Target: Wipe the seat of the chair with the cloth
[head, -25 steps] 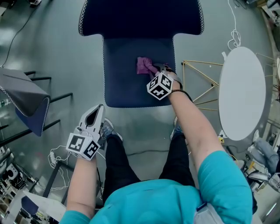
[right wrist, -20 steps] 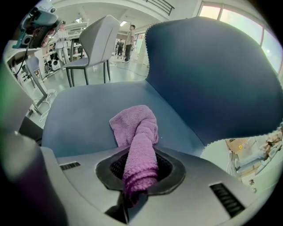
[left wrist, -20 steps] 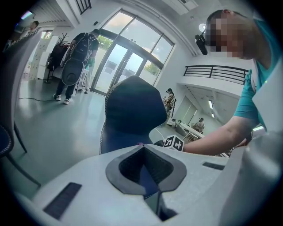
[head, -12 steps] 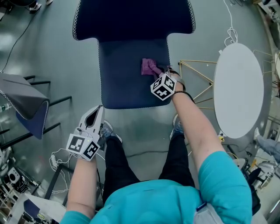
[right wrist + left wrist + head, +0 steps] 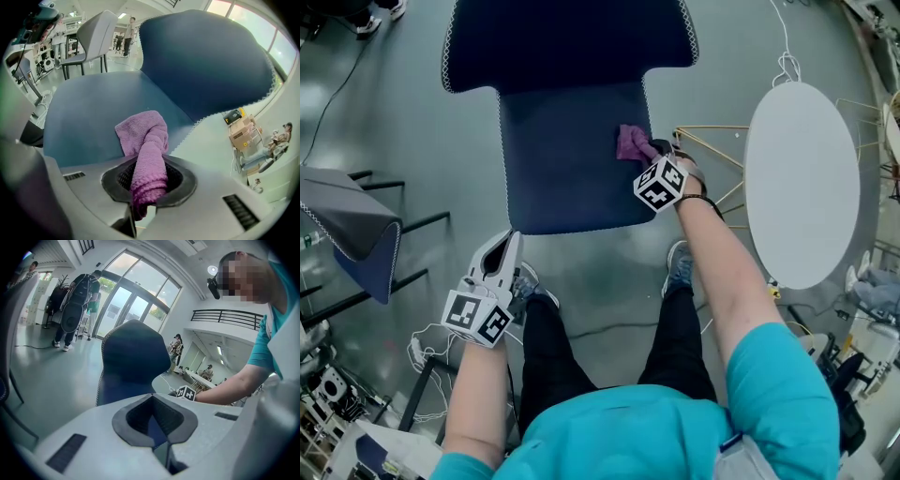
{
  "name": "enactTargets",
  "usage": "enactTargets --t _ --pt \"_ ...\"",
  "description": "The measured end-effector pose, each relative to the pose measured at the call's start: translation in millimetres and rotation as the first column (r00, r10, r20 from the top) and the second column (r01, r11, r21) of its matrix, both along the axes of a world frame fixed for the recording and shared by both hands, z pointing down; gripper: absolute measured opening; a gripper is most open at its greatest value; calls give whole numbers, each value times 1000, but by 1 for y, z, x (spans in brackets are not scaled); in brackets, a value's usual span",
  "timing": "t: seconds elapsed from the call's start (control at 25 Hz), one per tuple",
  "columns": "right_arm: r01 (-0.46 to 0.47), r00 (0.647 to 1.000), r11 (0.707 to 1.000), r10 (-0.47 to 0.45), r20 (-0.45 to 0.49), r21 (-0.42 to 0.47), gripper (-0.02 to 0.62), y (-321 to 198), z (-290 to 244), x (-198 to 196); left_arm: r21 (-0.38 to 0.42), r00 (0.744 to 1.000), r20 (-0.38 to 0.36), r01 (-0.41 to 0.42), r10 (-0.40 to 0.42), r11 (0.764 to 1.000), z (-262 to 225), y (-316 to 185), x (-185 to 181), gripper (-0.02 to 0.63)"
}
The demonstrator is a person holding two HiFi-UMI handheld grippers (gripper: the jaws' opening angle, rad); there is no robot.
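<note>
Right gripper [image 5: 652, 152] is clenched on the cloth [image 5: 630, 142], a purple cloth whose twisted end runs back between the jaws in the right gripper view [image 5: 148, 185] while its loose bunch [image 5: 143, 133] lies pressed on the seat [image 5: 89, 108]. From the head view the cloth sits near the right edge of the dark blue seat [image 5: 562, 169], roughly midway between front and back, with the backrest [image 5: 567, 42] spreading wider beyond it.

The right arm [image 5: 727, 272] reaches forward and is nearly straight, its wrist over the seat's right front corner, the marker cube facing up. The left arm [image 5: 478, 394] is bent and kept low beside the person's left leg. Left gripper [image 5: 501, 249] hangs off the seat's front left corner, above the floor, jaws pointing toward the chair. In its own view [image 5: 157, 427] the jaws are closed together with nothing between them.

A second ago the cloth was nearer the seat's middle; it has since slid toward the right edge, the right gripper going with it. The left gripper has kept its place.

To the right of the chair stands a white oval table [image 5: 802, 178], with a gold wire frame [image 5: 712, 155] between it and the seat. A grey chair [image 5: 347, 216] stands well apart at the left.
</note>
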State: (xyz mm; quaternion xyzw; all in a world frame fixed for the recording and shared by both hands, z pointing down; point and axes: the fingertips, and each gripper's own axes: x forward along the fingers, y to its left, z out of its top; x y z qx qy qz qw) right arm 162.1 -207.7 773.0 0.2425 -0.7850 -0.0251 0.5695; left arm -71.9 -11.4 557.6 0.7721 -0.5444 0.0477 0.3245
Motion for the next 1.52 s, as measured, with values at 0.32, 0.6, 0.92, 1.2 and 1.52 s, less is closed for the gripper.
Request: enactTargets --t 0.32,0.6,0.92,1.2,1.52 --pt "-319 945 948 317 -76 -20 60 6 3 113 14 1000 -11 2 -2 1000 -3 2 11 5" --pt "9 970 1000 -4 245 -21 60 95 -80 -35 38 997 -44 71 -69 997 -9 18 -27 5" --pt "468 825 881 -405 395 -73 60 222 -68 -263 14 984 -29 175 -174 984 -10 64 -104 5" --pt "512 831 848 -446 334 -141 60 248 -35 -309 -13 976 -36 216 -217 976 -1 93 -133 5" --pt "431 886 884 -376 271 -180 61 226 -17 -279 -19 978 -47 200 -201 980 3 83 -112 5"
